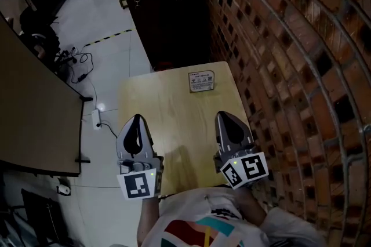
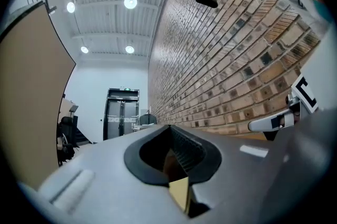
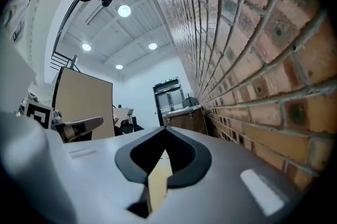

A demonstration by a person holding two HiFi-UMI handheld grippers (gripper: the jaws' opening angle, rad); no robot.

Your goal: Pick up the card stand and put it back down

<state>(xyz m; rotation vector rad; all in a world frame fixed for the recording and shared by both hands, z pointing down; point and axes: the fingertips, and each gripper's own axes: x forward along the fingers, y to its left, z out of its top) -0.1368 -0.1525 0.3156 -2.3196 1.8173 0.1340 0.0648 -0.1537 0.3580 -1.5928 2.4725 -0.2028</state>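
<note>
The card stand point(image 1: 201, 81) is a small light sign standing at the far edge of the wooden table point(image 1: 168, 106), near its right corner. My left gripper point(image 1: 137, 117) lies over the table's near left part, jaws shut with nothing between them. My right gripper point(image 1: 224, 115) lies over the near right part, also shut and empty. Both point away from me, well short of the stand. In the left gripper view the left gripper point(image 2: 169, 127) shows its jaws meeting at the tip. The right gripper point(image 3: 165, 128) looks the same in its own view. Neither gripper view shows the stand.
A brick wall point(image 1: 290, 54) runs close along the table's right side. A dark cabinet point(image 1: 171, 14) stands right behind the table. A brown partition point(image 1: 35, 112) is at the left, with cables and a power strip point(image 1: 96, 118) on the pale floor between.
</note>
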